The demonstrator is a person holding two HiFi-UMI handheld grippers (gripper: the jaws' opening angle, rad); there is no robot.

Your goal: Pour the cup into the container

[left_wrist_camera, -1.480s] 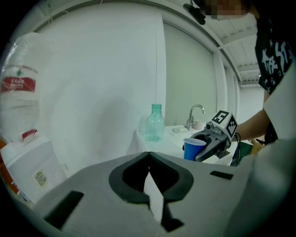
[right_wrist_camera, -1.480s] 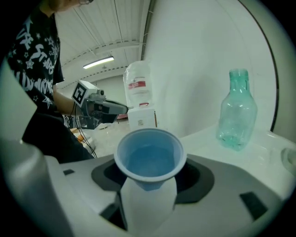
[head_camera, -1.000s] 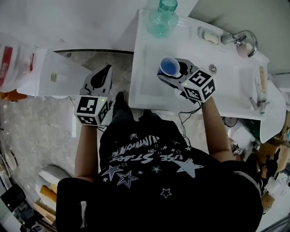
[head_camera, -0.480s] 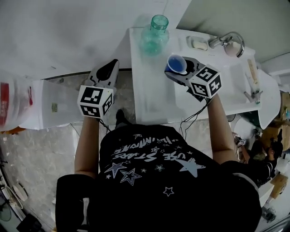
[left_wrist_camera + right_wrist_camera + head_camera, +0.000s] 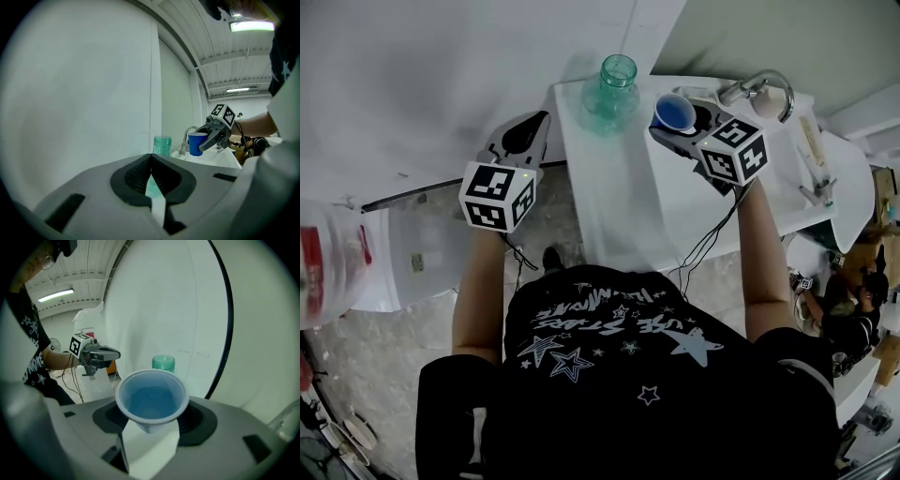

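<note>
Cup [image 5: 152, 399], blue and plastic, is sitting upright between the jaws of the right gripper [image 5: 682, 131], which is clenching it low on its wall above the white sink [image 5: 619, 211]. It is hanging just beside the green glass container [image 5: 609, 94]. The left gripper [image 5: 534, 124] is closed on nothing, away from the container.

We are judging that the wide rim is meeting a narrow neck, so a fast tilt could send the content (we think some liquid is inside) over the sink. Nothing is steadying the container, so a bump could tip it.

We are reading no label on either. The shirt [image 5: 609, 328] is showing white stars and words like "USE STARS", not clearly.
</note>
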